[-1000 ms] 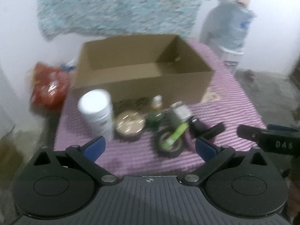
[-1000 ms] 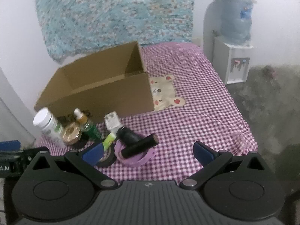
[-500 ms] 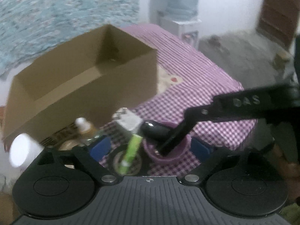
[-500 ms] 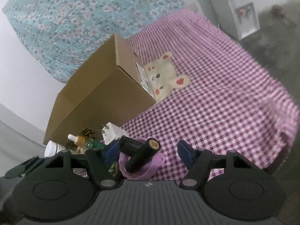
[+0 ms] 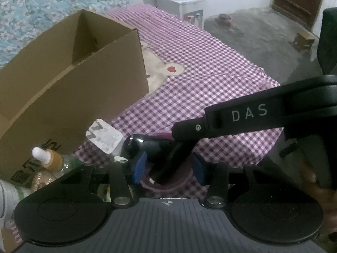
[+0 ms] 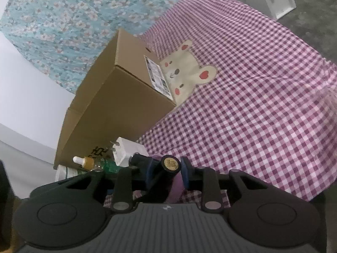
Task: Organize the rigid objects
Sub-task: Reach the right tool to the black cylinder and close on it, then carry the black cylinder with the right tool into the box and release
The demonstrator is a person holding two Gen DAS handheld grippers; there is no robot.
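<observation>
Right wrist view, bottom centre: the right gripper (image 6: 166,174) has its blue pads on both sides of a black cylinder (image 6: 170,164) with a gold end cap. The jaws are closing and the pads look tight against it, so it is grasping the cylinder. Under it lies a purple ring (image 6: 175,186), only partly visible.

Left wrist view, bottom centre: the left gripper (image 5: 168,168) is closing too, with its pads around the purple ring (image 5: 166,186) and the black items inside it. There is a gap at each pad, so it is not clenched on anything. The right gripper's black finger (image 5: 231,118), marked DAS, crosses in from the right edge and takes most of the room there.

Just left of the grippers the things are crowded: a white plug adapter (image 5: 104,137) touches the black pieces, then a dropper bottle (image 5: 48,158) with white tip and amber collar, and a white container (image 5: 8,196) cut off at the left edge. Little free room on that side.

Behind them, centre-left, is an open cardboard box (image 5: 84,88), brown, with its near wall right behind the small items.

To the right and upper right, the purple checked cloth (image 5: 210,73) is bare up to its edge, w/ a bear patch (image 6: 187,71) next to the box corner. Beyond the edge is grey floor (image 5: 263,33).
</observation>
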